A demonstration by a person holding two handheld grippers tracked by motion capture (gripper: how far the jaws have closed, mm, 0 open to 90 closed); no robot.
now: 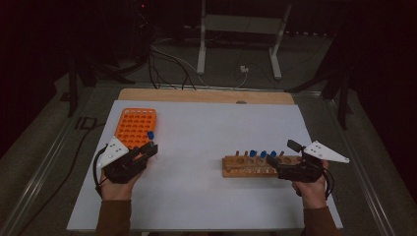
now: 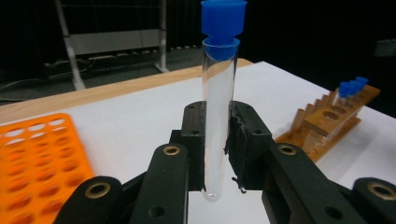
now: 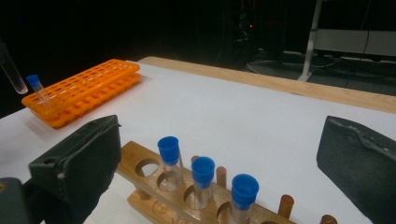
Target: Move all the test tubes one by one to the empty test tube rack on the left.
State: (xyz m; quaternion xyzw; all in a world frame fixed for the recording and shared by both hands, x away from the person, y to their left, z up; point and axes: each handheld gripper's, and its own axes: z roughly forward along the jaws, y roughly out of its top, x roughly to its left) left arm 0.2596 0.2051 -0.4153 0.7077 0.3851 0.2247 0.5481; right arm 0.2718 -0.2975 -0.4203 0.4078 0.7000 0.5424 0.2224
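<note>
My left tongs [image 2: 218, 154] are clenched on a clear glass test tube with a blue stopper [image 2: 218, 116], gripping it around the lower part of its barrel, so the rounded bottom pokes out just below the pads and the stopper stands well above them. The tube is upright, held over the white tabletop [image 1: 206, 142] just beside the near edge of the orange plastic rack of round holes [image 1: 134, 127]. I judge it light, stiff and slick, and brittle too (thin glass will not forgive a hard squeeze or a knock on the rack's rim), so the barrel is the place to hold it, never the stopper, which could pull free. My right tongs [image 3: 219, 168] stand released, their jaws wide apart around the near end of the wooden test-tube rack [image 3: 154, 184], where three more blue-stoppered tubes [image 3: 203, 182] stand in their holes.
</note>
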